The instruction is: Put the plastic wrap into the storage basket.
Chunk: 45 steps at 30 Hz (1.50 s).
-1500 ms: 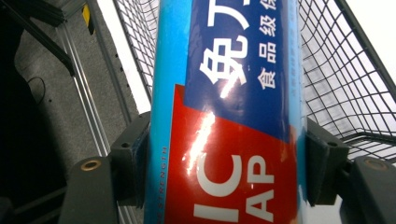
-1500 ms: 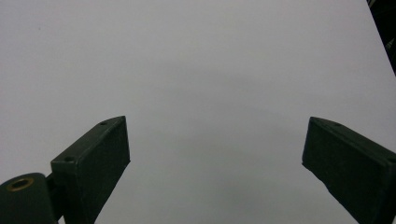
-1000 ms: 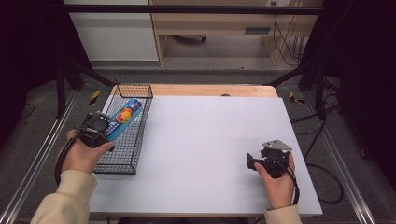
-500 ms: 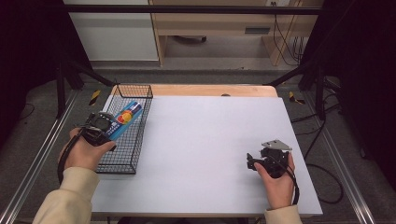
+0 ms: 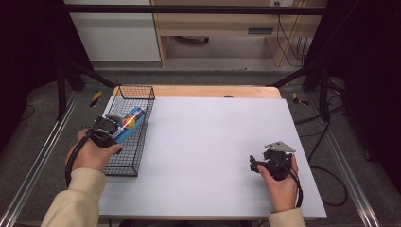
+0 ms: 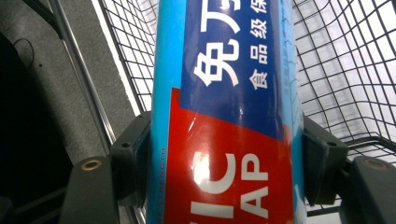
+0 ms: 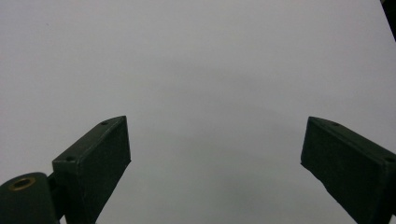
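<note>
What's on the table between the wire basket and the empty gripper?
Nothing: in the high view, the white table is bare from the wire basket to the right gripper.

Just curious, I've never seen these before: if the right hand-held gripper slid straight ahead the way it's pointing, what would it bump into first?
Probably nothing soon. The right hand-held gripper points left across the bare white table, jaws open and empty. Far along that line stands the wire basket, though depth is hard to judge.

Table (image 5: pixel 213 142) lit evenly from above, bright and pale; room edges fall into dark. Glare spot on the box (image 6: pixel 224 140) label (up close, slightly soft). Jaws throw faint shadows.
</note>
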Each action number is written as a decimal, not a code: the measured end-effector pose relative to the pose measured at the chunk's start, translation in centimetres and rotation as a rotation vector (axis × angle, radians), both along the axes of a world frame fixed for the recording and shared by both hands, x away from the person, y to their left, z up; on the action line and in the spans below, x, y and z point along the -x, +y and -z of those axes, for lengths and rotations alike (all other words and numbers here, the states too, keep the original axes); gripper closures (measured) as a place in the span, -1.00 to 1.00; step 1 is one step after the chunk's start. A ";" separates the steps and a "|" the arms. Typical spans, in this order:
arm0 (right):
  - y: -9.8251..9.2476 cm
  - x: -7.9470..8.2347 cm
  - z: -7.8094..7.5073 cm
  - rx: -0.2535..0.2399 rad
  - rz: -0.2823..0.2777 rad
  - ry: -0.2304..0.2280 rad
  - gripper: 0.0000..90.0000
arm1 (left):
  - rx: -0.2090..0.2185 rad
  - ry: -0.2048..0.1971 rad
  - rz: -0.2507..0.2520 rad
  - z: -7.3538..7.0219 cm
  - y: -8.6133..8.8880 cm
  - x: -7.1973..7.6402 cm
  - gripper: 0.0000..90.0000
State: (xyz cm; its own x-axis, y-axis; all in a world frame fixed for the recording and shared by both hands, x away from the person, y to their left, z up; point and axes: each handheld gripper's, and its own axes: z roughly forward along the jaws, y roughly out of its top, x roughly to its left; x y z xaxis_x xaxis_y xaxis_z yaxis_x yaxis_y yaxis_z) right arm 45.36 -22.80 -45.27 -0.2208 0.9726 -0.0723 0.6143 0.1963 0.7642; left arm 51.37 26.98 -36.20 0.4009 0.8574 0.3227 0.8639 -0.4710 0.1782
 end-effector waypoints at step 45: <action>0.3 0.0 0.1 0.005 -0.018 0.013 -0.81 | -0.053 0.001 0.040 1.5 -0.6 0.2 -0.31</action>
State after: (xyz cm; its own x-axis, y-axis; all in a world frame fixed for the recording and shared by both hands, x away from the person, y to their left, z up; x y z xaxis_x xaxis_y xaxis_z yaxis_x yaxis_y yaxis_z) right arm 45.41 -22.52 -45.41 -0.2389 0.9682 -0.0739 0.6203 0.2107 0.7555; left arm 51.14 26.38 -37.73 0.4352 0.8222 0.3669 0.8441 -0.5143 0.1515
